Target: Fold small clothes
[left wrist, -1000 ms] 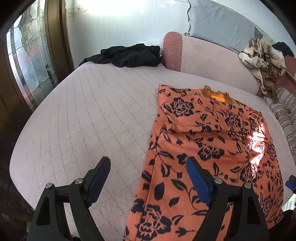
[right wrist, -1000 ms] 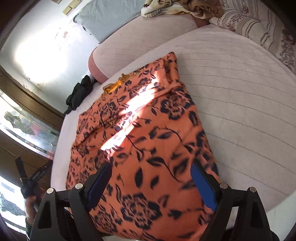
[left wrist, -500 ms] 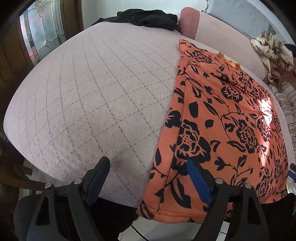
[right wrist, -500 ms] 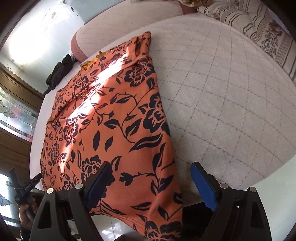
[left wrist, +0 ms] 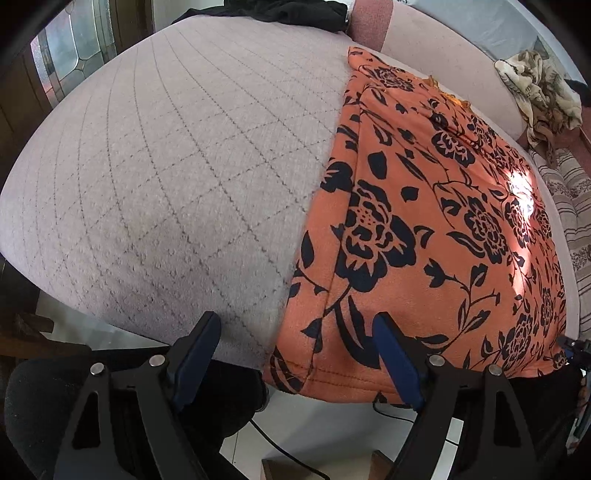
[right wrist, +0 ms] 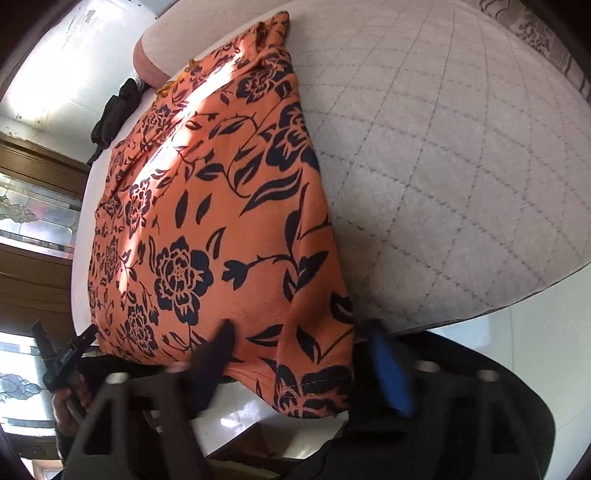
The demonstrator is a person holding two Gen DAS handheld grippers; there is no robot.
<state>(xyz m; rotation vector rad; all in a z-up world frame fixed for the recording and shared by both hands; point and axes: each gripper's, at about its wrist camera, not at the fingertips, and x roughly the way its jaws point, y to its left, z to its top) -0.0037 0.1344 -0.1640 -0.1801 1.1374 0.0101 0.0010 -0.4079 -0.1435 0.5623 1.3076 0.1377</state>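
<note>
Lying flat on a pale quilted mattress (left wrist: pixel 155 177) stitched in a diamond grid, the orange garment (left wrist: pixel 436 236) is a soft knit printed with black roses and leaves, its hemmed lower edge draped over the rounded front of the bed. In the left wrist view it fills the area from 1 to 5 o'clock, with a yellow-orange trim at the far neckline near 1 o'clock. The left gripper (left wrist: pixel 295 350) has its blue-padded jaws spread wide at 6 o'clock, straddling the garment's left corner; the right-hand pad sits against the cloth near the hem, the other over bare mattress. In the right wrist view the right gripper (right wrist: pixel 303 358) is likewise spread apart around the opposite hem corner, though motion blur makes it unclear whether either pad touches the fabric. A crumpled black cloth (left wrist: pixel 284 11) lies at 12 o'clock by a pink bolster (left wrist: pixel 369 18), and a rumpled beige patterned cloth (left wrist: pixel 535 96) sits at 2 o'clock.
</note>
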